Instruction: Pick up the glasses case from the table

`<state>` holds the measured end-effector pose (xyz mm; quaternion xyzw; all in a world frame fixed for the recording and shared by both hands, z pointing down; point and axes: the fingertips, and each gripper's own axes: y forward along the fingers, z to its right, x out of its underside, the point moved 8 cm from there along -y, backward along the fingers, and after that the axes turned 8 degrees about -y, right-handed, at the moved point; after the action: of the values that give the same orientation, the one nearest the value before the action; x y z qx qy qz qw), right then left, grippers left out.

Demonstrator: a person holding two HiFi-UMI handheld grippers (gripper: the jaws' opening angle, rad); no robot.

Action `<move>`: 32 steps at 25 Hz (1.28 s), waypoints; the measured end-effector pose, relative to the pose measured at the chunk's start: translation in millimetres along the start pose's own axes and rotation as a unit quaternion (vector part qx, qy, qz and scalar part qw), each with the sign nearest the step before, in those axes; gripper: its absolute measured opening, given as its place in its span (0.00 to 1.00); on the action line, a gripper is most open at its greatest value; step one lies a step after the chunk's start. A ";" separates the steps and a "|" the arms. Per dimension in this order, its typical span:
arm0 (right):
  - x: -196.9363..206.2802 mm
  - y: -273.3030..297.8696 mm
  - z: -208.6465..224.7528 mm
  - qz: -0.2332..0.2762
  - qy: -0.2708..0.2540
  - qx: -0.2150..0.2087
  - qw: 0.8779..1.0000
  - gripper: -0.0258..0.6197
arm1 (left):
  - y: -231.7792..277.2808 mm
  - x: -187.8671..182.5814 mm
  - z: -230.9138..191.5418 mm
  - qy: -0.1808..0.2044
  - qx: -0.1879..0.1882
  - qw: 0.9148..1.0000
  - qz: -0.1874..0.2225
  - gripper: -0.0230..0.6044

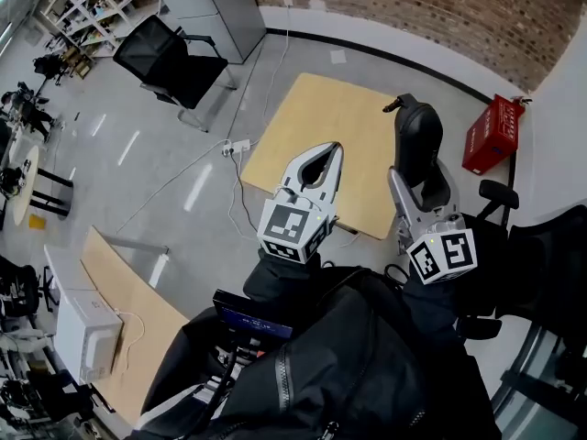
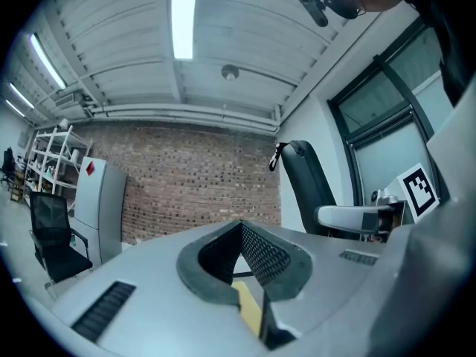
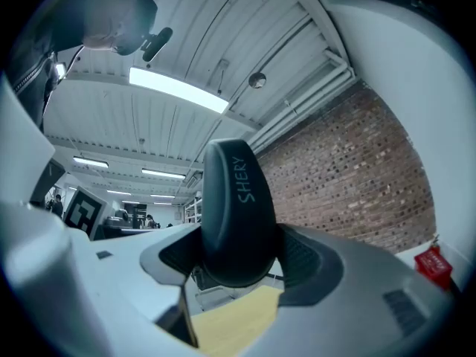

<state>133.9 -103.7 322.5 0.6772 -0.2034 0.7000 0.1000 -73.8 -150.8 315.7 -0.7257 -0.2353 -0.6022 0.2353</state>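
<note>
above table (image 1: 312, 126) | right tongs (image 1: 420, 191) clamp glasses case (image 1: 417, 136) lengthwise, pointing forward | left tongs (image 1: 332, 152) together

Brick wall (image 1: 440, 7), grey floor (image 1: 147, 154), wooden table (image 1: 321, 145)

Black office chair (image 1: 170, 58) stands far left. Red plastic crate (image 1: 492, 134) sits far right, near red-brick wall (image 1: 440, 16). White power strip (image 1: 237, 146) lies between them.

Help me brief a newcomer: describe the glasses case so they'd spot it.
Find the wooden table near the brick wall. Over its right edge, the right gripper clamps the glasses case: a dark, rounded shell lettered SHERY, while the left gripper beside it holds nothing.
</note>
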 end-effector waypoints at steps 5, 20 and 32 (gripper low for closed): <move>-9.1 -5.9 5.5 0.020 0.002 0.007 1.000 0.53 | 2.1 -8.9 6.6 0.010 0.003 1.000 0.014 0.03; -20.8 4.8 3.2 0.033 -0.029 -0.003 0.999 0.53 | 5.7 -20.8 -0.9 0.023 -0.006 0.999 0.041 0.04; -21.8 19.6 -0.9 0.026 -0.034 -0.016 0.999 0.53 | 9.4 -23.7 -11.0 0.022 -0.013 0.999 0.039 0.03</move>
<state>126.3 -118.0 298.0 0.6931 -0.2356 0.6759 0.0854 -80.2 -166.5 293.7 -0.7237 -0.1937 -0.6114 0.2547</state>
